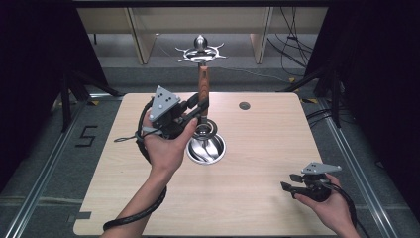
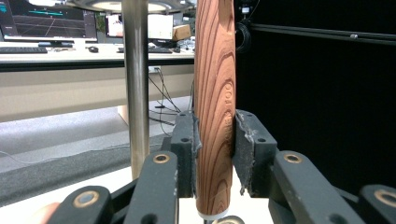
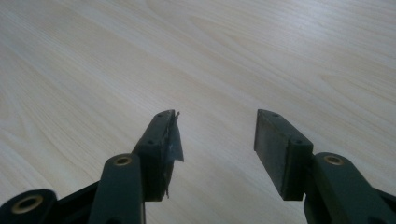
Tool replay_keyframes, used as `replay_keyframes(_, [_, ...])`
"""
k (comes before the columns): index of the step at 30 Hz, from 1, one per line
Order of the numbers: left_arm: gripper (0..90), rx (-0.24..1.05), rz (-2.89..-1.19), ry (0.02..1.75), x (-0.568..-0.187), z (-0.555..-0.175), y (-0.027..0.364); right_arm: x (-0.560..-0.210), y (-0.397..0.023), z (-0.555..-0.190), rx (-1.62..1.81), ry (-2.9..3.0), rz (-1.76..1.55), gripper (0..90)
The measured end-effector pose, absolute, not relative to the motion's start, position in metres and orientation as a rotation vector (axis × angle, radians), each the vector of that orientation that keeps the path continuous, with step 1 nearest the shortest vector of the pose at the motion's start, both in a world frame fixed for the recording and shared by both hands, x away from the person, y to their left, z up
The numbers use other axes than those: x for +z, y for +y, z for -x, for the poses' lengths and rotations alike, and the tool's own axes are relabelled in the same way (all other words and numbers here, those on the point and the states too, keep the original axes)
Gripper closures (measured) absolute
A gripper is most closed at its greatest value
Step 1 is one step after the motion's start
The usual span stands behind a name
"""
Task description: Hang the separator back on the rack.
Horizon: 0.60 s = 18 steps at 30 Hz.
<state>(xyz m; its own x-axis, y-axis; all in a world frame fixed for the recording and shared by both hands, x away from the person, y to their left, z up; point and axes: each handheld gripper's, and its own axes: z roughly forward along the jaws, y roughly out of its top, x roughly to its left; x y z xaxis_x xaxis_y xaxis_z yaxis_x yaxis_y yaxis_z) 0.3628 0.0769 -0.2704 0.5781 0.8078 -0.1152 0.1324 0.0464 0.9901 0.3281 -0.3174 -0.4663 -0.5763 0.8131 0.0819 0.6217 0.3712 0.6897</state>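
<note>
Here the left tool (image 1: 195, 110) is clamped on the reddish, grained wooden handle (image 2: 215, 107) of a utensil that hangs upright beside the polished steel post (image 2: 135, 84) of a rack with a curly chrome hook crown (image 1: 200, 53). In the left gripper view both pads press the handle's lower part, with its pale end cap just below them. From above, the handle stands over a round stainless steel bowl (image 1: 205, 148) set at the rack's foot on the pale wood-grain surface (image 1: 257, 148). The right tool (image 3: 215, 140) rests low near the surface's right front corner, jaws apart with nothing between them.

The risk, as I judge it, lies in the smooth, rounded handle: a sideways pull could let it twist or slide between the pads. Dragging it before it clears its hook could tip the rack, and a dropped utensil would clatter into the bowl.
</note>
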Motion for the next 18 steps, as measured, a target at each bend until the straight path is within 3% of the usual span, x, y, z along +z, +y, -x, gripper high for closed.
replay_keyframes(18, [70.2,0.639,-1.449,0.855,-0.2595,-0.3670,0.0750,-0.4664,-0.3178,-0.3282,1.005,2.363,-1.270,49.1])
